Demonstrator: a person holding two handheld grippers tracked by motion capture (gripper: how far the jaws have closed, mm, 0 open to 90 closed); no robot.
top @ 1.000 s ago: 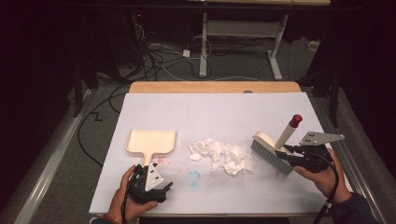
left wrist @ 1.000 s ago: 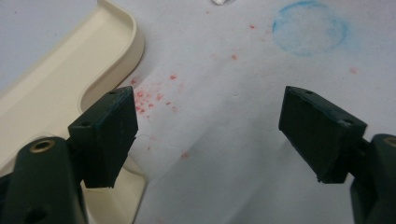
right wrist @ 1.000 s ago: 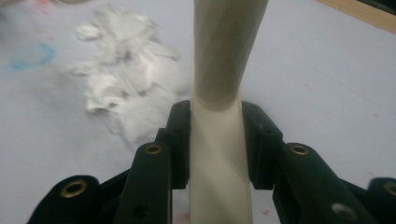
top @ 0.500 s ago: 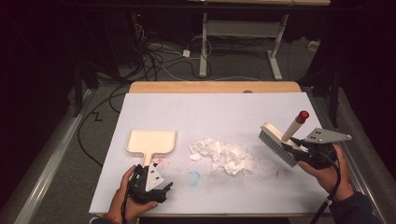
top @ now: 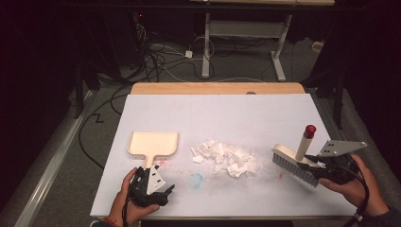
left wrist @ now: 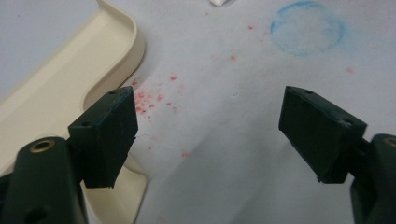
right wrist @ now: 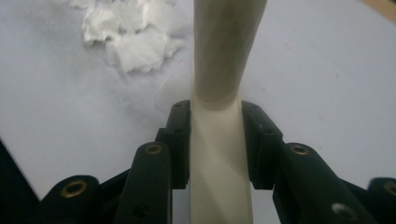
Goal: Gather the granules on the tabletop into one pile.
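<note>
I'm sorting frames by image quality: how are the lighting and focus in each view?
High view: the white table is lit evenly while the room behind is near black; the paper scraps look slightly washed out. Left gripper view: the dustpan and table stains are fairly sharp, the near jaws soft. Right gripper view: the brush handle up close is blurred.

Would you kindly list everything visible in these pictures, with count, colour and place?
brush: one, cream with grey bristles and a red handle tip, right of the pile, held by its handle
dustpan: one, cream, left part of the table
paper scraps: one pile, white, table middle
table: one, white top, wooden far edge
blue ring mark: one, on the table near the front
cables: several, on the floor beyond
left gripper: black, jaws open beside the dustpan's handle
right gripper: black, shut on the brush
</note>
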